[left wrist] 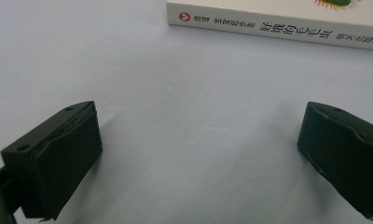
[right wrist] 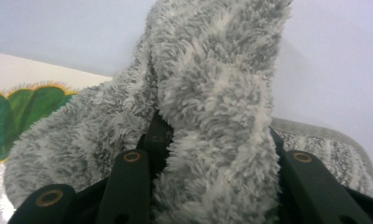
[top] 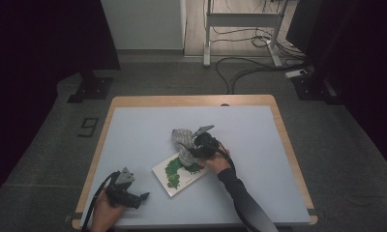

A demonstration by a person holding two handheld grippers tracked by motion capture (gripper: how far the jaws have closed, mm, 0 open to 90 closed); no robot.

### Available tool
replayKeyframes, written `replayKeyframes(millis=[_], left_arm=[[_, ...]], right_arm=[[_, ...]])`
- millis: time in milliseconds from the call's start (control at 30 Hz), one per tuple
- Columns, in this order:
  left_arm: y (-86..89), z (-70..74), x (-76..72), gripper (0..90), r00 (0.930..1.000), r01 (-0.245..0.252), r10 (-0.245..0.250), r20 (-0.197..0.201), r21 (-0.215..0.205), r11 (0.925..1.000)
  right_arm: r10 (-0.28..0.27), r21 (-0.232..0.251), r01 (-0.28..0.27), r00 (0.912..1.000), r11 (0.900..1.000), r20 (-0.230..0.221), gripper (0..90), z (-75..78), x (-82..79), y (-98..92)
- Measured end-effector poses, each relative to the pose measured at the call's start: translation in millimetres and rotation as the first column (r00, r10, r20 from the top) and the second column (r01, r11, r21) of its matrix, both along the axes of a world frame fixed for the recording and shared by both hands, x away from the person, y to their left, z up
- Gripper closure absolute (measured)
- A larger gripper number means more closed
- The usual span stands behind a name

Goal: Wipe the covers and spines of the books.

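Gripping a fuzzy grey sock (right wrist: 212, 107), the right gripper (top: 197, 145) has its fingers (right wrist: 128, 186) clamped on the fabric above the picture book (top: 179, 173); the left gripper (top: 133, 195) rests on the desk (top: 148, 130), fingers (left wrist: 58, 158) spread wide, holding nothing

From my remote seat I see a pale blue-grey table (top: 148, 125) with a light wooden edge, standing on a grey carpeted floor (top: 346, 145). Dark curtains (top: 32, 43) hang at the left and right, leaving both sides in shadow. Beyond the table stands a white metal frame (top: 242, 19), perhaps a desk's legs, with black cables (top: 245, 70) trailing over the floor. A white panel (top: 143, 24) rises behind. Black stand feet (top: 91, 89) rest near the far corners.
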State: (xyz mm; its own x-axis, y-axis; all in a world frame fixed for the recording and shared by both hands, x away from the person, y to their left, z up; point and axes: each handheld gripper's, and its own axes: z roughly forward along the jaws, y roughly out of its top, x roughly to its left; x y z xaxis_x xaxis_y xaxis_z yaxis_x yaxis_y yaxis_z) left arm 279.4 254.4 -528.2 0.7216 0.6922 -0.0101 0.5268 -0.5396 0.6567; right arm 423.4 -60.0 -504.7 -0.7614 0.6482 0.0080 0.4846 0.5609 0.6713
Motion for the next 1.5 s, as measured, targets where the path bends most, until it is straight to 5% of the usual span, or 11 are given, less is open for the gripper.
replayKeyframes(millis=[667,1500], left_arm=[[0.0,0.0,0.0,0.0,1.0000,0.001,-0.001,0.000,0.001,1.0000],[0.0,0.0,-0.1,0.0,1.0000,0.000,0.000,0.000,0.001,1.0000]], right_arm=[[0.076,0.025,-0.076,0.9971,0.997,0.000,58.5,-0.2,-17.1,25.4],[0.201,0.045,-0.200,0.9797,0.979,-0.001,58.3,0.8,-39.1,68.4]])
